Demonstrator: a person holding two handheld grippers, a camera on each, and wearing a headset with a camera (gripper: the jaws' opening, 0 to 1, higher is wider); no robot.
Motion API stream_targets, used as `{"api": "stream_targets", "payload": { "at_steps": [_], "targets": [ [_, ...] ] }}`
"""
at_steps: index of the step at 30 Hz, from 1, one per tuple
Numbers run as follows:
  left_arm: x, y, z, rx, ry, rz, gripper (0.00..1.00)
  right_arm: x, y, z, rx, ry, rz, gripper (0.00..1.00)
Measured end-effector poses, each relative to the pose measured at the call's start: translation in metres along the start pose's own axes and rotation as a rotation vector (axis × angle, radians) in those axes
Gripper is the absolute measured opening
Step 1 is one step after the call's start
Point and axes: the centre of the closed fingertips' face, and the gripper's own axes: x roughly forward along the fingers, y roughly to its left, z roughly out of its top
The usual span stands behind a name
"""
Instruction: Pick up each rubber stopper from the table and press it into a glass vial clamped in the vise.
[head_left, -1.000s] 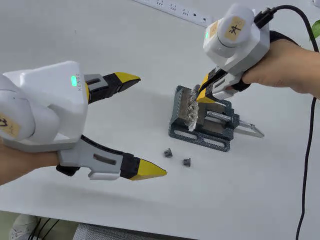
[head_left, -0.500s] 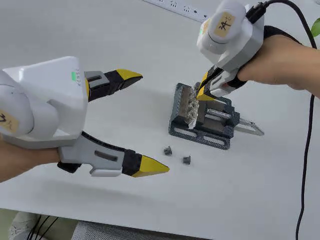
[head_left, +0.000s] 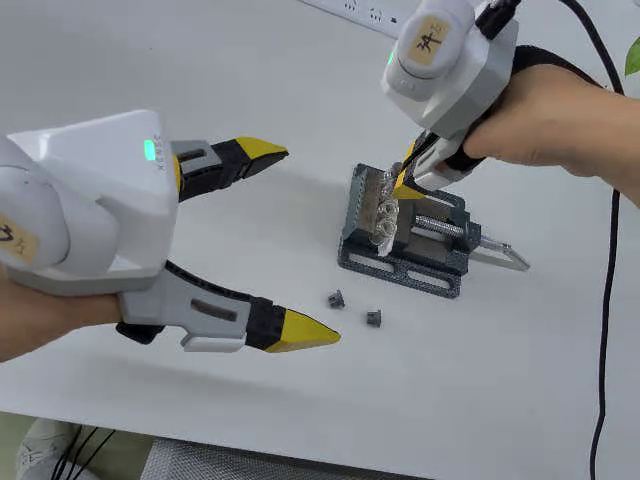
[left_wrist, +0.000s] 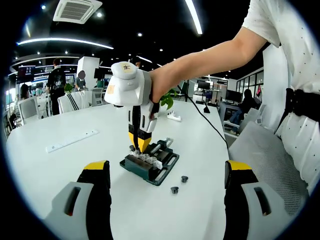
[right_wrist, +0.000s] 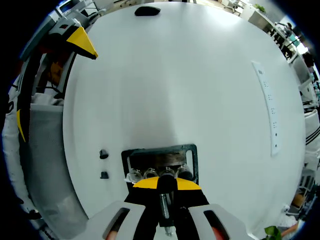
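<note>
Right gripper (head_left: 405, 186), clenched on a rubber stopper (right_wrist: 166, 182), poised over glass vials (head_left: 383, 212) in the vise (head_left: 400, 268) beneath its tips; off-centre pressure could crack glass. Left gripper (head_left: 300, 245) gapes empty, two loose stoppers (head_left: 336, 301) just ahead.

Bench (head_left: 250, 60): white, smooth, matt.
Vise (head_left: 350, 228): dark grey metal, dull finish, and there's a bright steel screw.
Vials (head_left: 385, 212): clear glass, glinting.
Stopper (right_wrist: 166, 182) pinched in right gripper (right_wrist: 166, 186): dark matt rubber.
Left gripper (head_left: 308, 245): glossy white plastic shell, with fingers (head_left: 300, 335) tipped in smooth yellow.
</note>
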Motion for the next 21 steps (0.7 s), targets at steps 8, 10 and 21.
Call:
{"api": "stream_targets", "payload": {
  "at_steps": [8, 10, 21],
  "targets": [
    [0.0047, -0.006, 0.0065, 0.005, -0.005, -0.021, 0.94, -0.0012, 0.0017, -0.0024, -0.071, -0.033, 0.015, 0.06],
    [0.005, -0.0069, 0.0062, 0.007, -0.001, -0.023, 0.94, -0.0017, 0.0017, -0.0018, -0.081, -0.042, 0.019, 0.06],
    [0.0064, -0.0087, 0.0048, 0.004, 0.004, -0.028, 0.94, -0.0014, 0.0008, -0.0007, -0.073, -0.079, 0.027, 0.07]
  ]
}}
